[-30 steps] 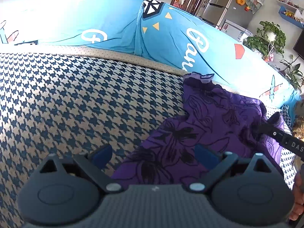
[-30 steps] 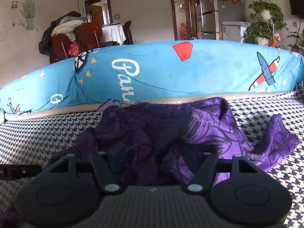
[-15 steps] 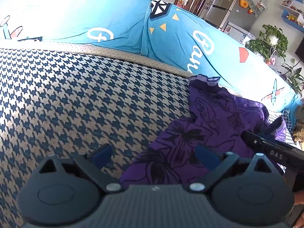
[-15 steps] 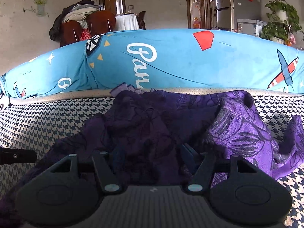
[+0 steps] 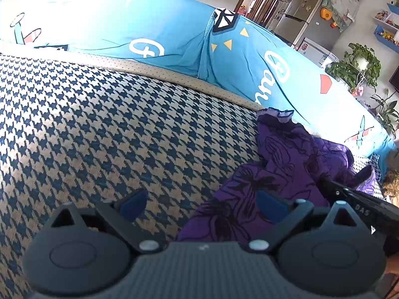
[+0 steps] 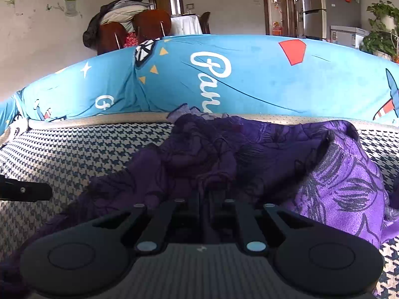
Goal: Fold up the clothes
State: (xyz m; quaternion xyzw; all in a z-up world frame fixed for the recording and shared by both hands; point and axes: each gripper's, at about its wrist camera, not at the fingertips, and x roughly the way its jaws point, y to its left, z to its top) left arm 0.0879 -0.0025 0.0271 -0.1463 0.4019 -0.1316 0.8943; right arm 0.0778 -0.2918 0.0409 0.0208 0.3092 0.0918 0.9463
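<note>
A crumpled purple garment with a dark flower print (image 5: 279,164) lies on the houndstooth sofa seat (image 5: 104,134). My left gripper (image 5: 202,203) hovers open over the garment's left edge; its right blue pad is above the cloth and its left pad above bare seat. In the right wrist view the same garment (image 6: 261,149) spreads ahead, and my right gripper (image 6: 204,195) is shut on a dark fold of it. The right gripper's finger (image 5: 349,195) reaches into the cloth from the right in the left wrist view. The left gripper's fingertip (image 6: 25,191) shows at the left edge.
A long blue printed cushion (image 5: 174,37) runs along the back of the seat. Beyond it are chairs piled with clothes (image 6: 129,25), a fridge (image 6: 314,17), doorways and potted plants (image 5: 359,67). Bare houndstooth seat extends left of the garment.
The right gripper's jaws went from wide apart over the garment to shut on a fold of it. The left gripper slid a little left along the garment's edge, still open.
</note>
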